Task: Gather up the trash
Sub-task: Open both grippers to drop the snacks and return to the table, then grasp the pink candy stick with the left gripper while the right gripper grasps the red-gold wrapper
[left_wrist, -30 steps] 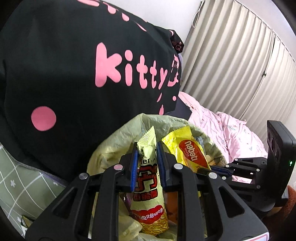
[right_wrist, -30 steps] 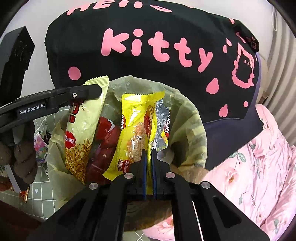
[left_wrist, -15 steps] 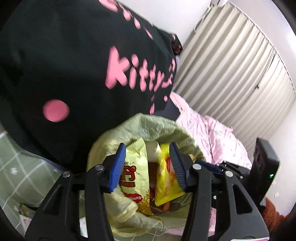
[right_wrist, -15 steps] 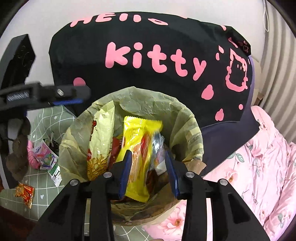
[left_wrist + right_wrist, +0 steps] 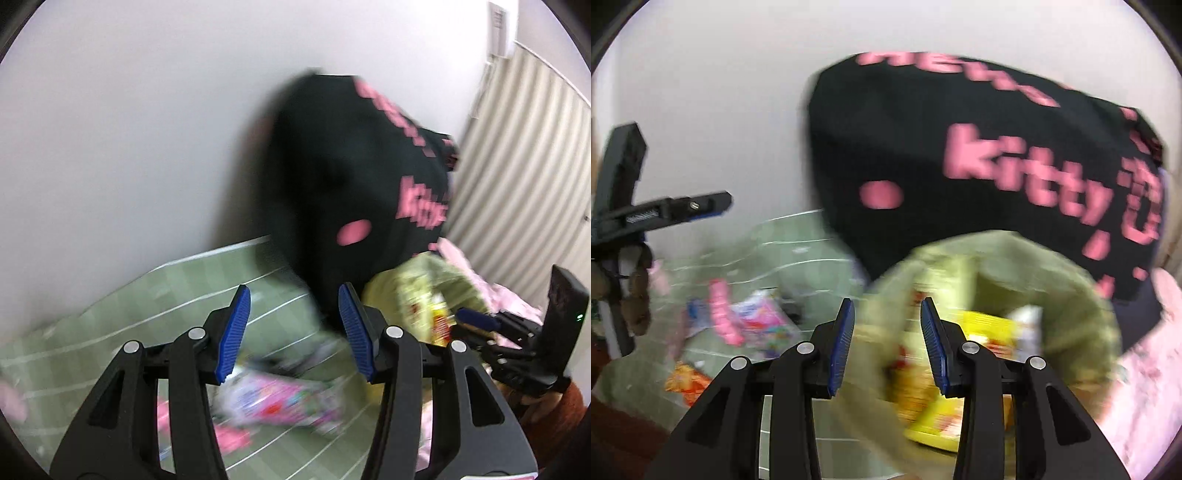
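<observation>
Both views are blurred. The landmark is the pale yellow-green plastic trash bag (image 5: 1071, 295), standing open-mouthed in front of a black cushion with pink "Hello Kitty" lettering (image 5: 923, 147) that leans against a plain white wall (image 5: 720, 92). Inside the bag lie a yellow snack wrapper (image 5: 982, 328) and further yellow-and-red packets, too smeared to tell apart. The right tool (image 5: 888, 339) hangs over the bag's left rim; its blue ribbed pads stand apart, its jaws are opening, and nothing is between them. The left tool (image 5: 291, 328) is well to the left of the bag, over a green bed sheet with thin white grid lines (image 5: 166, 288); it is released too, blue pads wide apart and bare. Below it, left of the bag, a pink and white patterned wrapper (image 5: 280, 402) lies flat on the sheet. The right wrist view shows that same patch left of the bag: a pink-and-white packet (image 5: 757, 321), a bright pink strip (image 5: 722, 314) just beside it, and an orange crumpled wrapper (image 5: 687, 380) nearer the camera. Right of the bag lies pink floral bedding (image 5: 1145, 387), and pale pleated curtains (image 5: 517, 166) hang beyond it. A brown knitted sleeve (image 5: 637, 291) shows at the left tool's handle.
</observation>
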Demonstrator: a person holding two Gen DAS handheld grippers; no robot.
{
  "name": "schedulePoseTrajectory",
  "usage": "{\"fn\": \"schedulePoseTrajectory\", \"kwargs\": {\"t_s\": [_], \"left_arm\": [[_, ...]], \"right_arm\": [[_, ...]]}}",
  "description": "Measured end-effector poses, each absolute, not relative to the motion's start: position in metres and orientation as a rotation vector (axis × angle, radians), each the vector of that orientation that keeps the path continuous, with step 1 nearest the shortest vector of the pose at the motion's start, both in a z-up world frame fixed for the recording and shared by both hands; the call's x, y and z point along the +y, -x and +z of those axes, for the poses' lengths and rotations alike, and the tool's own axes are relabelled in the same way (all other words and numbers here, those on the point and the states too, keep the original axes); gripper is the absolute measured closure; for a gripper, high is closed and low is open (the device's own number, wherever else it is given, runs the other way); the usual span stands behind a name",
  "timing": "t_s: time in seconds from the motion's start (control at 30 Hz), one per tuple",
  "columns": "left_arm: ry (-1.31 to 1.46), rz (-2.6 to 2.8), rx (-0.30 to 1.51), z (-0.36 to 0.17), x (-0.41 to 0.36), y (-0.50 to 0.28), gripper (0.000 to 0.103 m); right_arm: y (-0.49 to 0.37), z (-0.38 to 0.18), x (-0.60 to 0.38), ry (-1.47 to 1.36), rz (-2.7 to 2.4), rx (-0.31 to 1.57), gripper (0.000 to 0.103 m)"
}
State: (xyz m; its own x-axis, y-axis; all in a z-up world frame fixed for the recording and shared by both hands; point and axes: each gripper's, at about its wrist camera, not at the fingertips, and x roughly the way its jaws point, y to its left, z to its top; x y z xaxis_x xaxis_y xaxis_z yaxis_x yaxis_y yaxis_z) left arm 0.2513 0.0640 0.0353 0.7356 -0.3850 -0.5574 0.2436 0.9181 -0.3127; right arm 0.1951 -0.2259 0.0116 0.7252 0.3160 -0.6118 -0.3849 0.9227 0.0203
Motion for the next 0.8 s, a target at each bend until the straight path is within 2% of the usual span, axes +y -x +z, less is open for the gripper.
{"fn": "schedulePoseTrajectory", "kwargs": {"t_s": [0.07, 0.23, 0.47, 0.7, 0.8], "left_arm": [[0.234, -0.277, 0.675, 0.027, 0.09, -0.24, 0.056], [0.278, -0.109, 0.711, -0.001, 0.147, -0.208, 0.056], [0.321, 0.053, 0.775, -0.036, 0.197, -0.162, 0.056], [0.362, 0.114, 0.826, -0.055, 0.216, -0.129, 0.056], [0.37, 0.121, 0.846, -0.061, 0.218, -0.119, 0.056]], "right_arm": [[-0.196, 0.003, -0.204, 0.126, 0.484, 0.676, 0.062], [-0.191, -0.026, -0.147, 0.195, 0.717, 0.754, 0.062], [-0.147, -0.075, -0.059, 0.468, 1.108, 0.842, 0.062], [-0.122, -0.113, -0.009, 0.72, 1.215, 0.801, 0.062], [-0.137, -0.115, -0.001, 0.706, 1.156, 0.779, 0.062]]}}
